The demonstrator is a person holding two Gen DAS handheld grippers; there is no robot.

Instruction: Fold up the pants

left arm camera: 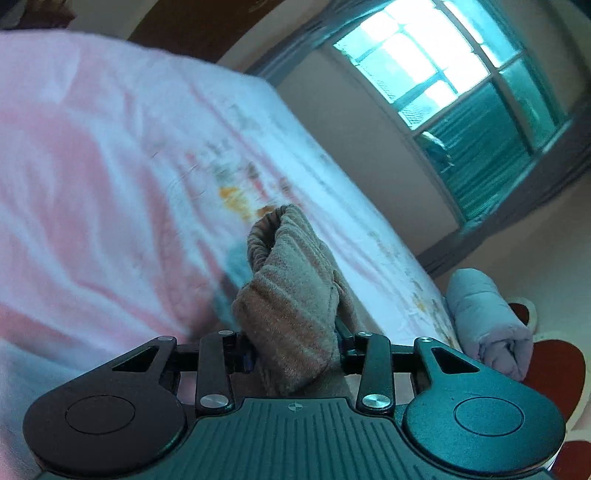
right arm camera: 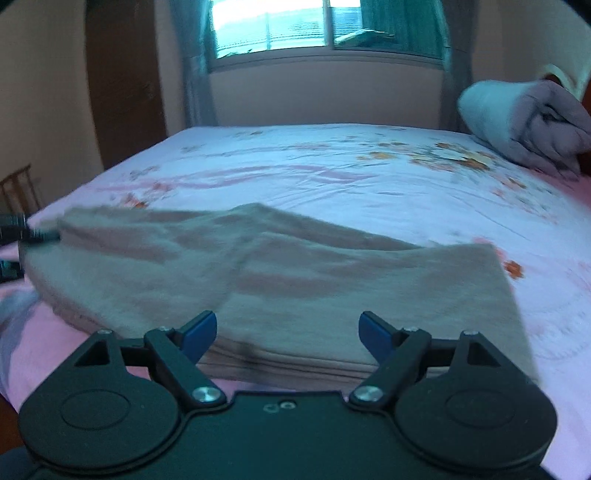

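The beige pants (right arm camera: 295, 266) lie spread across the near part of the pink floral bed (right arm camera: 332, 173). One end stretches left to a dark gripper tip at the frame's edge. My right gripper (right arm camera: 287, 332) hovers open just over their near edge, blue pads wide apart with nothing between them. In the left wrist view a bunched fold of the pants (left arm camera: 291, 295), with a gathered elastic edge on top, rises from between the jaws. My left gripper (left arm camera: 295, 350) is shut on that fold, and the cloth hides its pads.
A rolled grey-blue quilt (right arm camera: 524, 122) lies at the bed's far right corner, also seen as the quilt (left arm camera: 487, 317) in the left view. A window (right arm camera: 269, 29) is behind the bed, and a wooden chair (right arm camera: 18, 188) stands at the left.
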